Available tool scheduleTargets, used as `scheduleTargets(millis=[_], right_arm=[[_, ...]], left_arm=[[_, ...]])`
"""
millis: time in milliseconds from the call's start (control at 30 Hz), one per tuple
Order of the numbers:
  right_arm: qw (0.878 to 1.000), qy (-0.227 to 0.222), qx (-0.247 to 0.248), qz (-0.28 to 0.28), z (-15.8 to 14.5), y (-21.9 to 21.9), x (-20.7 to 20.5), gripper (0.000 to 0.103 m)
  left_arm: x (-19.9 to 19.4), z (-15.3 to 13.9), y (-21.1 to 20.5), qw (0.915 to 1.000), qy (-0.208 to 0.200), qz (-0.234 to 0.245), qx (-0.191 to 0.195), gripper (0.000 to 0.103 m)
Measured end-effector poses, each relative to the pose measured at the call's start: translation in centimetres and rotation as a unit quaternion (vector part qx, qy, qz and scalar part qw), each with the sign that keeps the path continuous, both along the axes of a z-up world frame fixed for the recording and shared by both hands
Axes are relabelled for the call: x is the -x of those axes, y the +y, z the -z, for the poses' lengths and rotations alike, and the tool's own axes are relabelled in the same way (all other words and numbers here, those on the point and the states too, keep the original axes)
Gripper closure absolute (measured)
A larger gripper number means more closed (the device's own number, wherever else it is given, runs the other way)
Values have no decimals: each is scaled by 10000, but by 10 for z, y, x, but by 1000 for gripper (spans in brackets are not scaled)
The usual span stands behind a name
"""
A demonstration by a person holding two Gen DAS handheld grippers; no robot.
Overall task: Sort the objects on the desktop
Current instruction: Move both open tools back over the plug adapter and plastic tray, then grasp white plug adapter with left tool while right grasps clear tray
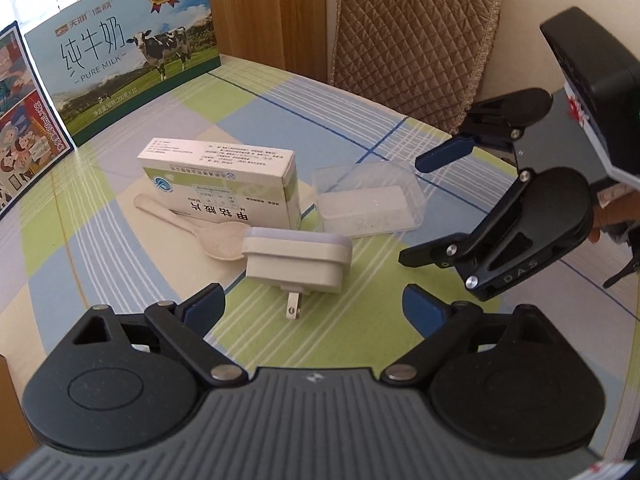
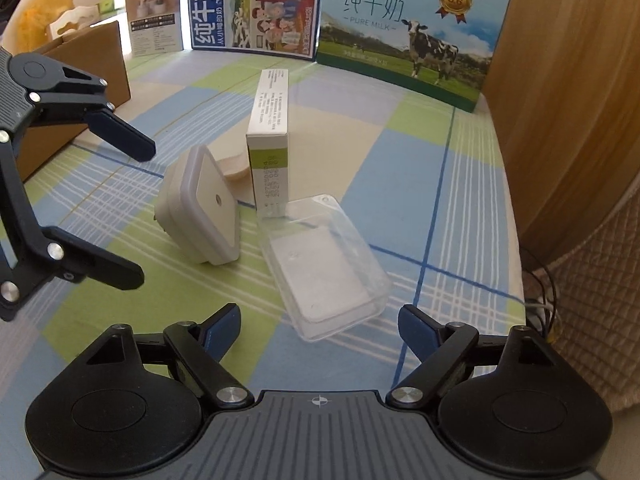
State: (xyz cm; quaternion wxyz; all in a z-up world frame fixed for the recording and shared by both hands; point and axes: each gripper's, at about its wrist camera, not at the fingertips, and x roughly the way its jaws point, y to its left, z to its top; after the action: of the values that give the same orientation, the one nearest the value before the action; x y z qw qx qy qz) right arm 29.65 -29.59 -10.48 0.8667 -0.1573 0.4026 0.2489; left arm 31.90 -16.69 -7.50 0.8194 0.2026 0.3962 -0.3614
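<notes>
On the checked tablecloth lie a white and green medicine box (image 1: 220,176) (image 2: 268,136), a beige spoon (image 1: 216,240) (image 2: 234,168) beside it, a white plug-in adapter (image 1: 296,260) (image 2: 204,216) and a clear plastic box (image 1: 368,204) (image 2: 324,268). My left gripper (image 1: 314,298) (image 2: 142,214) is open just in front of the adapter's prongs, with nothing gripped. My right gripper (image 2: 320,314) (image 1: 416,210) is open at the near end of the clear box, its pads off the box.
Two milk cartons (image 2: 404,36) (image 2: 256,4) stand along the far side of the table. A brown cardboard box (image 2: 80,80) sits at the left. A quilted chair back (image 1: 412,40) and a wooden panel (image 2: 560,80) border the table edge.
</notes>
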Motion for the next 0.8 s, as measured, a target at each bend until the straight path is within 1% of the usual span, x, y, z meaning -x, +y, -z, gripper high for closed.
scheduleTargets(millis=[67, 167, 333, 467, 533, 600, 800], right_arm=[[9999, 0, 84, -119, 0, 1, -4, 20], [9994, -6, 206, -293, 0, 3, -9, 22], [9985, 102, 310, -439, 4, 5, -21, 27], [9980, 141, 300, -541, 4, 5, -26, 30], [9977, 153, 318, -579, 4, 7, -28, 31], [9975, 159, 347, -602, 4, 8, -29, 32], [9970, 181, 354, -669, 3, 11, -29, 37]], left_arm=[[-3, 1, -1, 10000, -16, -3, 11, 14], [-8, 3, 0, 9999, 39, -64, 125, 18], [-15, 5, -1, 9997, 61, -17, 223, 20], [-18, 6, -2, 9996, 55, -26, 278, 26], [-19, 7, -2, 9996, 57, -29, 277, 26], [-21, 8, 0, 9995, 97, -61, 300, 32], [-23, 7, -1, 9994, 76, -93, 328, 35]])
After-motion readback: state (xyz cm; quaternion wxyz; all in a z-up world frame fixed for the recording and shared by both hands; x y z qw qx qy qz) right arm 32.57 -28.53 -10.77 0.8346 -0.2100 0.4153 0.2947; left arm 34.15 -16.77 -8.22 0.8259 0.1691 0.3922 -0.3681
